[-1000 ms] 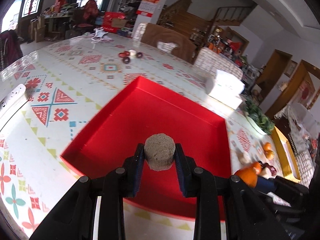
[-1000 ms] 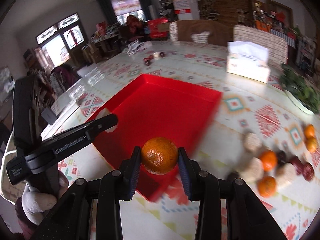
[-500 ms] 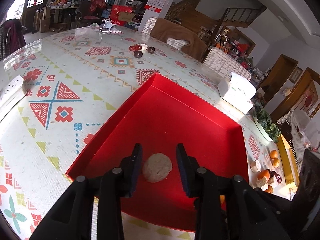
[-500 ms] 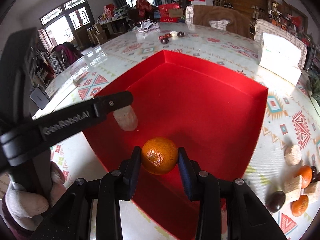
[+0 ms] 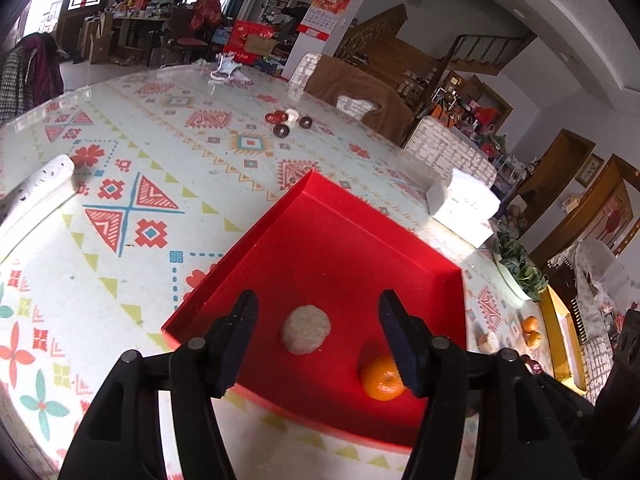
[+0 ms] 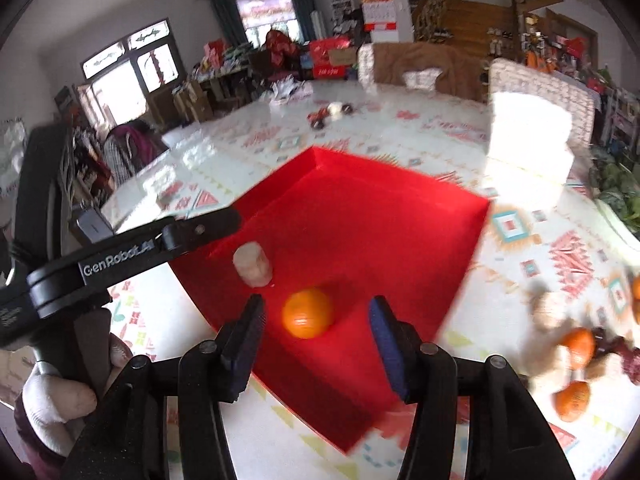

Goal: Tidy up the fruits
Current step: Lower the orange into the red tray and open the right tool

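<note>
I've released both grippers (image 5: 318, 340) (image 6: 316, 330); orange (image 6: 307, 313) and beige piece (image 5: 306, 329) sit in the red tray (image 5: 344, 240). Next, probably the blurred fruit pile (image 6: 580, 356).

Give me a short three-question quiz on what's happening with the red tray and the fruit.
1. True or false: the orange lies in the red tray.
2. Which gripper faces the beige round piece: A left gripper, B right gripper?
3. Fill in: both grippers' jaws have just been ____.

Key: 1 true. 2 A; it lies free between the jaws. 3 opening; nothing is gripped.
</note>
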Available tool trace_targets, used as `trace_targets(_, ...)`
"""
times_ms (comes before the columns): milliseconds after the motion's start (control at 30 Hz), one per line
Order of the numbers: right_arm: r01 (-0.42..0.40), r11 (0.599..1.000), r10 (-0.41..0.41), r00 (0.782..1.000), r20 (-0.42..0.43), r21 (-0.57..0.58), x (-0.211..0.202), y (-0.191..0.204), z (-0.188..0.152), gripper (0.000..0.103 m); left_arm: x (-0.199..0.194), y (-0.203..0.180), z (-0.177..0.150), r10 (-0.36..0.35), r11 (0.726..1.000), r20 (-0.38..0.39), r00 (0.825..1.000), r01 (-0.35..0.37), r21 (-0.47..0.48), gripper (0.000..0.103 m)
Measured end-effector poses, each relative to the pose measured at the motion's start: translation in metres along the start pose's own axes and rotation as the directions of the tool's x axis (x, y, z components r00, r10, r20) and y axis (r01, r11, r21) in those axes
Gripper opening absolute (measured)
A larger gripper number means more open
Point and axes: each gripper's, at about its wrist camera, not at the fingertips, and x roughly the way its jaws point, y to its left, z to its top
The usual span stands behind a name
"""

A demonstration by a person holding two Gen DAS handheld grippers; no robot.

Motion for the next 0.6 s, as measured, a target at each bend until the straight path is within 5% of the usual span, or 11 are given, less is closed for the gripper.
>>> trace_targets(233, 0.045, 0.985, -0.062, 0.993, 0.096, 0.169, -0.069, -0.075, -0.017, 0.062, -0.022, -0.042, -0.013, -0.043, 0.996, 0.02, 0.999, 0.042, 0.078, 0.069)
trace_targets(400, 0.119, 0.958, -0.143, 0.987, 0.074, 0.26, -0.091, -0.123, -0.045, 0.062, -0.019, -0.085, -0.032, -0.098, 0.981, -0.027, 0.995, 0.101, 0.168, 0.069)
trace_targets(600, 0.13, 0.94, -0.149, 0.988, 0.038, 0.316, -0.096, -0.149, -0.074, 0.062, -0.011, -0.122, -0.053, -0.135, 0.954, -0.085, 0.987, 0.152, 0.259, 0.069)
